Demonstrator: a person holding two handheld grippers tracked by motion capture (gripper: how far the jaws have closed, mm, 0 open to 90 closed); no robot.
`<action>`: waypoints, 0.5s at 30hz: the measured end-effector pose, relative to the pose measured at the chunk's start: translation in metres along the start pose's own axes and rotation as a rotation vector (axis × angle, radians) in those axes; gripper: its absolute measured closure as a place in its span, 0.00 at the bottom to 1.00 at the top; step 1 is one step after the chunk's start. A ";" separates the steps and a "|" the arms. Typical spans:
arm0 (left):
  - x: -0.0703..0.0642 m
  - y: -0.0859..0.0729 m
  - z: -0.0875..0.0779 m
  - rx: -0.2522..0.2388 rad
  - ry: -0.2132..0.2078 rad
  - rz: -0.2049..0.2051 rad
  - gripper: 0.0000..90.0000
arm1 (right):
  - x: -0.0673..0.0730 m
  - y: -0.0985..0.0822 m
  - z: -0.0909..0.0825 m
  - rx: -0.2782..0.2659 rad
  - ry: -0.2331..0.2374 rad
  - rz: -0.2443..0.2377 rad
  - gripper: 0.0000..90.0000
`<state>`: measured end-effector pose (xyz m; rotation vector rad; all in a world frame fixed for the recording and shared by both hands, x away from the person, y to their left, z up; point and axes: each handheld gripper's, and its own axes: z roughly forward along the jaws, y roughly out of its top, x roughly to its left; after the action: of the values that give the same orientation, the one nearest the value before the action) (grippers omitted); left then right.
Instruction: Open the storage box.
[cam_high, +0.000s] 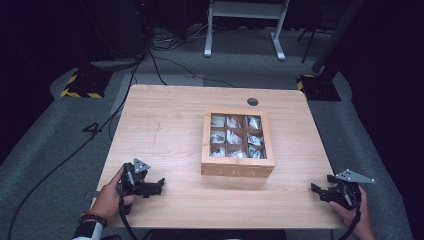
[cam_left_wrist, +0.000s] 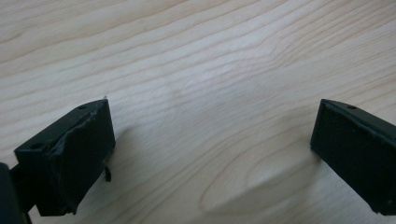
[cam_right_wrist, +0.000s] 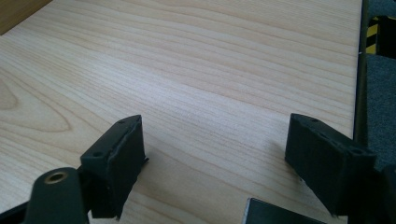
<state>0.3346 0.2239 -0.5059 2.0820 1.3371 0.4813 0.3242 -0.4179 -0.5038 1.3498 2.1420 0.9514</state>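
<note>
A wooden box (cam_high: 238, 170) with a glass lid sits right of the middle of the light wood table (cam_high: 165, 125). Its compartments hold white packets (cam_high: 233, 137). A hand holds my left gripper (cam_high: 159, 186) low over the table's front left corner, pointing right toward the box and well short of it. In the left gripper view its jaws (cam_left_wrist: 212, 144) stand wide apart over bare wood, open. My right gripper (cam_high: 316, 192) hovers at the front right corner and points left. Its jaws (cam_right_wrist: 215, 154) are open too, with nothing between them.
A round cable hole (cam_high: 252, 101) lies near the table's far edge. The table's right edge (cam_right_wrist: 358, 84) runs close beside the right gripper. Cables (cam_high: 60, 165) cross the grey floor at the left. Yellow-and-black stand bases (cam_high: 82, 85) and white desk legs (cam_high: 277, 47) stand beyond the table.
</note>
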 end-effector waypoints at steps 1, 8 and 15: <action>-0.001 0.003 0.002 0.002 -0.006 0.009 0.00 | 0.000 0.000 0.000 0.000 0.000 -0.001 0.22; -0.008 0.017 0.016 -0.001 -0.044 0.047 0.00 | 0.000 0.001 0.001 0.000 -0.005 -0.002 0.21; -0.016 0.031 0.027 0.003 -0.084 0.097 0.00 | 0.000 0.002 0.002 0.001 -0.002 -0.008 0.21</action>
<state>0.3649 0.1918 -0.5055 2.1530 1.1934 0.4276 0.3267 -0.4167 -0.5037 1.3405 2.1451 0.9461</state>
